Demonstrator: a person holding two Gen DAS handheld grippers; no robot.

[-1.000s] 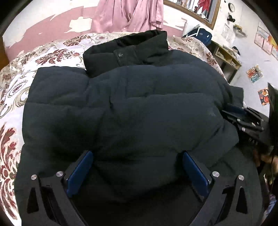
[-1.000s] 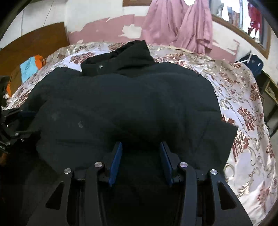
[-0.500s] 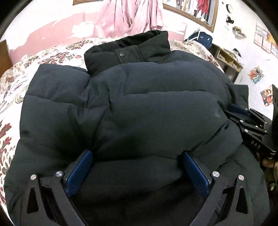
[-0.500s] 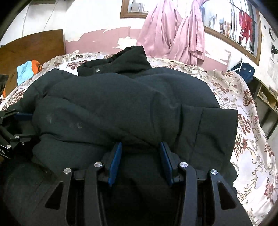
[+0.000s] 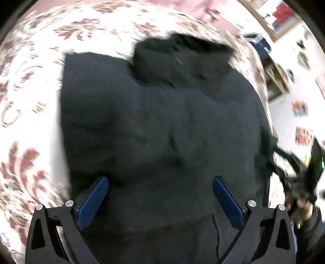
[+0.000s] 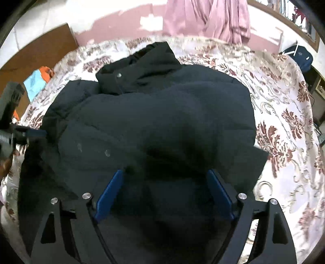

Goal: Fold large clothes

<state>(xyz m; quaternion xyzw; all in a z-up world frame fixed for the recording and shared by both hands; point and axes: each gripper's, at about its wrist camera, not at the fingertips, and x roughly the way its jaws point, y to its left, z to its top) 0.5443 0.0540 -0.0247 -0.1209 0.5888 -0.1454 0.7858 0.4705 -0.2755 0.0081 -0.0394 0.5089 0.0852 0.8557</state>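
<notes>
The black puffer jacket (image 5: 162, 126) fills the left wrist view, lying folded on the bed (image 5: 30, 113) with its floral cover. It spreads ahead of our left claw (image 5: 160, 195), and its collar (image 5: 178, 58) sits at the far end, away from us. This picture is smeared, so fine detail is lost. The left claw's blue pads (image 5: 92, 200) stand wide apart, with dark quilted cloth showing in the space between them; we see no pinch on the fabric, though we cannot tell whether the pads brush it. To the right of this claw, beyond the jacket's edge, our right claw (image 5: 292, 174) appears as a dark blur with a hand (image 5: 302, 207) behind it.

In the right wrist view, the jacket (image 6: 154, 126) lies ahead of and beneath our right claw (image 6: 164, 188), collar (image 6: 140, 69) at the far end with a snap button visible. The right claw's jaws have just been opening and now stand spread, the blue pads (image 6: 108, 195) clear of each other with cloth lying loose below and between them, not clamped. To the left of this claw, the left claw (image 6: 12, 126) is seen at the jacket's edge. Past the bed, pink cloth (image 6: 209, 18) hangs against the wall.
</notes>
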